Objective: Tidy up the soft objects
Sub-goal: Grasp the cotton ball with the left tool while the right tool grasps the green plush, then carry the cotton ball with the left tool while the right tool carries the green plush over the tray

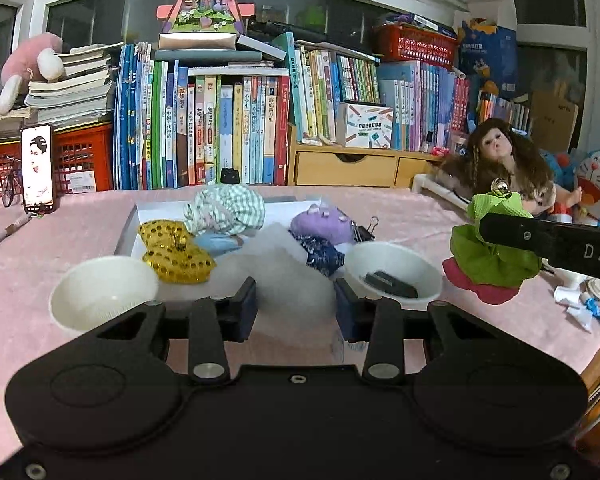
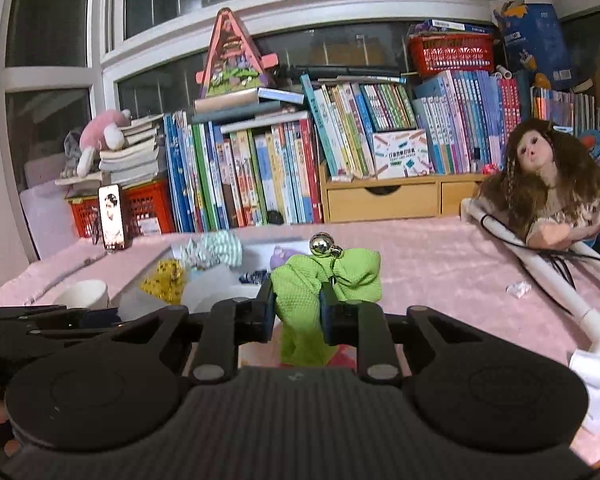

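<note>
Above the pink tablecloth [image 2: 440,264], the right gripper [image 2: 298,312] pinches the green-and-red fabric bow [image 2: 324,280] by one fold, the left gripper [image 1: 296,300] pinches translucent white gauze [image 1: 288,276]; either could slip free.

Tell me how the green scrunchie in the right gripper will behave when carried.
Likely floppy: the green scrunchie sags below the right gripper's pads. Probably light, being thin fabric. Its metal bell dangles, so it may swing.

Pink worktop [image 1: 400,216]. Green-and-white striped cloth [image 1: 225,209] at centre; gold sequinned piece [image 1: 176,251] left of it; purple plush [image 1: 321,222] to the right; lime-green and red scrunchie [image 1: 490,256] at right; white bowls [image 1: 102,294].
</note>
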